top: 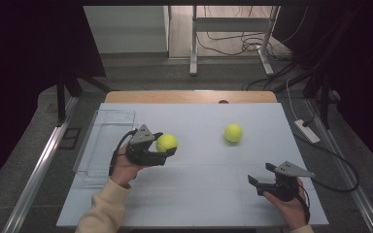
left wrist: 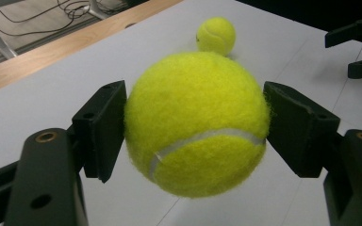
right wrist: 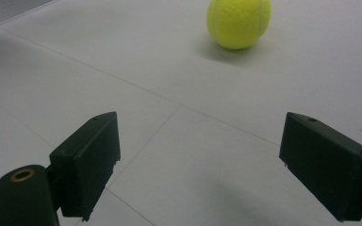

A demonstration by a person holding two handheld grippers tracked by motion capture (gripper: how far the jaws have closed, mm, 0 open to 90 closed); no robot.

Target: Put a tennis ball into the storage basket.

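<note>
A yellow tennis ball [top: 166,142] [left wrist: 197,123] hangs a little above the white table, and my left gripper [top: 167,144] [left wrist: 195,125] is shut on it with a black pad pressed on each side. A second tennis ball [top: 233,132] [left wrist: 216,35] [right wrist: 238,22] rests on the table right of centre, farther back. Near the front right edge my right gripper [top: 261,174] [right wrist: 198,165] stands open with nothing between its fingers, pointing toward that second ball from some way off.
A clear plastic bin [top: 104,143] lies along the left edge of the table [top: 199,194], just beside my left hand. A wooden strip [top: 189,96] borders the far edge. Cables and metal frame legs lie on the floor beyond.
</note>
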